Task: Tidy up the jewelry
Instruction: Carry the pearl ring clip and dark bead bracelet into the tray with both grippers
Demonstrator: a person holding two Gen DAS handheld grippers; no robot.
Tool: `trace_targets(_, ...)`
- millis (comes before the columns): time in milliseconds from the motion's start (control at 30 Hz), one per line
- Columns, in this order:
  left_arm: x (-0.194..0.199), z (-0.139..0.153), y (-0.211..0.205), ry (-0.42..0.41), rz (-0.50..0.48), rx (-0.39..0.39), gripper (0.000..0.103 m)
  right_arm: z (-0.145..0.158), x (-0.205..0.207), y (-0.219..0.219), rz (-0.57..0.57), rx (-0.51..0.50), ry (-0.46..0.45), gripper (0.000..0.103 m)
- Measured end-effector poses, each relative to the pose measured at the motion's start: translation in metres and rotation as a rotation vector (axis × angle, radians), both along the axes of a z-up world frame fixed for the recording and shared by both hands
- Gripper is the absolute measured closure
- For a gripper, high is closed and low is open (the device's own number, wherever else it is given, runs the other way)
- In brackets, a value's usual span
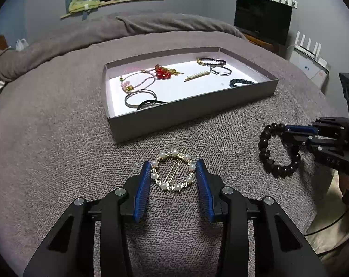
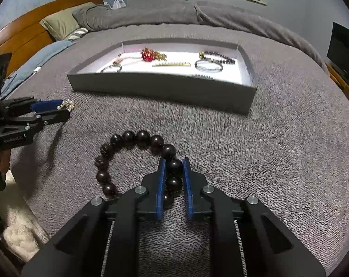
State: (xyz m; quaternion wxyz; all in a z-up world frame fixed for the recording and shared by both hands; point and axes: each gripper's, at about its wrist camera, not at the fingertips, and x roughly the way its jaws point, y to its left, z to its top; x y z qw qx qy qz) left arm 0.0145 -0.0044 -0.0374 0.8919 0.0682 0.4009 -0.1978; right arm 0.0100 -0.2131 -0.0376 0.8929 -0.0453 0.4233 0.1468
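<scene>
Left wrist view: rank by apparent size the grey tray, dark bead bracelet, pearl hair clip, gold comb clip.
1. grey tray
2. dark bead bracelet and pearl hair clip: look alike, not ranked
3. gold comb clip, though it lies farthest from the camera.

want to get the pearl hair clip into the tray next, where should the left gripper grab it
Grip the pearl hair clip across its ring, one pearl side against each of the left gripper fingers, coming down from above. It lies flat on the blanket, and the fingers already stand either side of it; the thin gold pin is too slim.
</scene>
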Motion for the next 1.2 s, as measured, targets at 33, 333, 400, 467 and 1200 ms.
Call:
trace_targets(33, -0.001, 0.001, 0.001, -0.006, 0.001, 0.003, 0.062, 0.004, -0.001, 0.0, -0.001, 0.006, -0.014, 0.089)
trace_targets(333, -0.01, 0.025, 0.005, -0.079, -0.003, 0.0, 0.062, 0.055, -0.008, -0.001, 0.013, 0.035, -0.154, 0.089)
trace_targets(400, -0.011, 0.032, 0.006, -0.101, -0.007, 0.004, 0.062, 0.067, -0.007, -0.002, 0.009, 0.031, -0.186, 0.089)
trace_targets(467, -0.01, 0.04, 0.007, -0.118, -0.011, 0.001, 0.062, 0.079, -0.006, -0.004, 0.002, 0.018, -0.22, 0.089)
trace_targets(1200, 0.085, 0.047, -0.01, -0.059, -0.042, -0.009, 0.062, 0.103, 0.098, 0.032, 0.032, 0.095, -0.235, 0.089)
